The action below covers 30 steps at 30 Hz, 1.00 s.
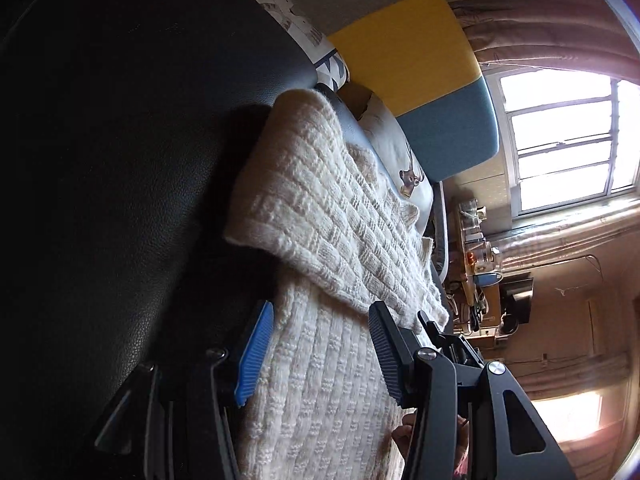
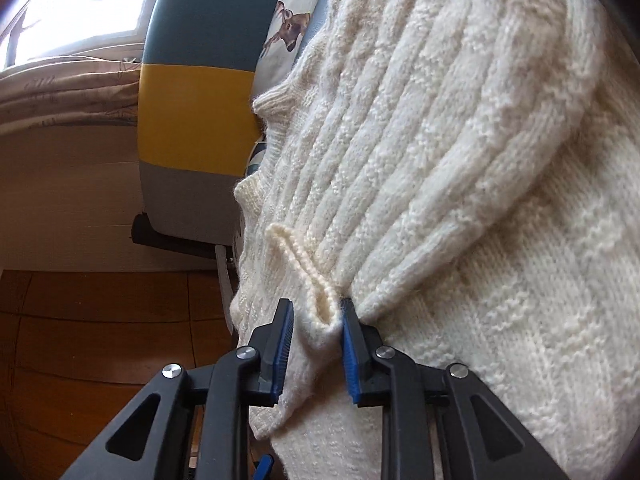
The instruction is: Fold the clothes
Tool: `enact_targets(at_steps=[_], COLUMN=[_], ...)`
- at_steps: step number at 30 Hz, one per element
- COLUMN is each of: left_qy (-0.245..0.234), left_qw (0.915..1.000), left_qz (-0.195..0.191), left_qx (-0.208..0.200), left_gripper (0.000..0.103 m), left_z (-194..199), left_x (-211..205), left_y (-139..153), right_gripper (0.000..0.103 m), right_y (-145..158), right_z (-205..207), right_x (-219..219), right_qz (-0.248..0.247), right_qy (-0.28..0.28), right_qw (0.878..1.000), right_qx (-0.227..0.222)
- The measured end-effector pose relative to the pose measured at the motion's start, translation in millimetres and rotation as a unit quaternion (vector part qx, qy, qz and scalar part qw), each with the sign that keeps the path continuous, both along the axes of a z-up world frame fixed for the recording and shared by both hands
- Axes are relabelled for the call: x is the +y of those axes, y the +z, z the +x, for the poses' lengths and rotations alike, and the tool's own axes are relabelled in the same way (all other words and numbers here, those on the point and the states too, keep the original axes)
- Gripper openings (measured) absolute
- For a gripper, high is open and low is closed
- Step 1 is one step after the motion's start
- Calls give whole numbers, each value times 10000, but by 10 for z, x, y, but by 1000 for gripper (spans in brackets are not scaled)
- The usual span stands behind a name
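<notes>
Lying across a dark leather-like surface [image 1: 120, 160], probably a seat or sofa, the cream chunky-knit sweater [image 2: 460, 160] has one part turned over onto the body, and its ribbed edge sits near the side of the furniture, above the brown wooden floor [image 2: 100, 340]. The right hand-held gripper [image 2: 316, 322] has a soft fold of the knit edge between its blue pads [image 2: 280, 344], but the jaws stand a little apart and seem not to press firmly. The left hand-held gripper [image 1: 320, 344] is open over the sweater body, with nothing pinched.

I think the main risk is at the right side: the loose fold can slip out and spring back, so the crease is lost. The heavy knit near the edge can also slide down toward the floor if it is pulled that way. The ribbed pads may catch a loop of yarn and drag a thread. Behind, a yellow, blue and grey padded chair back [image 2: 200, 100] and a deer-print cushion [image 2: 288, 32] stand close, so a wide swing may hit them.
</notes>
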<state>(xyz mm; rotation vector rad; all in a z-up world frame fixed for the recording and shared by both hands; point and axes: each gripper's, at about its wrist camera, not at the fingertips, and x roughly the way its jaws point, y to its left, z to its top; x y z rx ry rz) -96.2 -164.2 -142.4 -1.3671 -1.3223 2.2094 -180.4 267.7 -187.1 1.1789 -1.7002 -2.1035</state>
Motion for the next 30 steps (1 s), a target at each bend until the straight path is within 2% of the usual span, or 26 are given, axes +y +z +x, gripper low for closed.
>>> enact_targets(at_steps=[3,5,8,11,15,18,24,28,30], left_qy=[88,174,353,612,856,869,863,1233,1294], left_qw=[9999,9997,9982,9945,9878,9864,9846,9803,9820], left_qz=[97,177,489,848,1299,1396,1520,1543,1374], left_qx=[-51,-65,-30,3,-14,-26,-59,-21,-32], left_gripper=[51,51,51,53,54,54,57,57,57], left_z=[25,49,54,21,-97,-181,-317,-464,-561], left_x=[-7,-12,-52,-112,-116,-32,144,110,93], left_y=[-42,-57,-55,-54,-76,-87,-140,-198,-218], right_gripper=[21,9,7,7,7,7,7,7,7], right_y=[41,49,237,577,1144,1516,2158,2420,2510], right_z=[-23,-42,-37,-74,-211,-331,-522,-580,-588], right_x=[-19,5,-40,-178,-422,-535,-788,-905,-882], right_qz=[311,354,836,1233,1977,2299,2577,2779,2831], right_qy=[379,518,621,820,1242,1407,1522,1615,1562], right_qw=[9987,9980,9946,9885,9692,9575,9409,9293,9264], right_qx=[111,-87,-26,320,785,1028,1584,1818,1930])
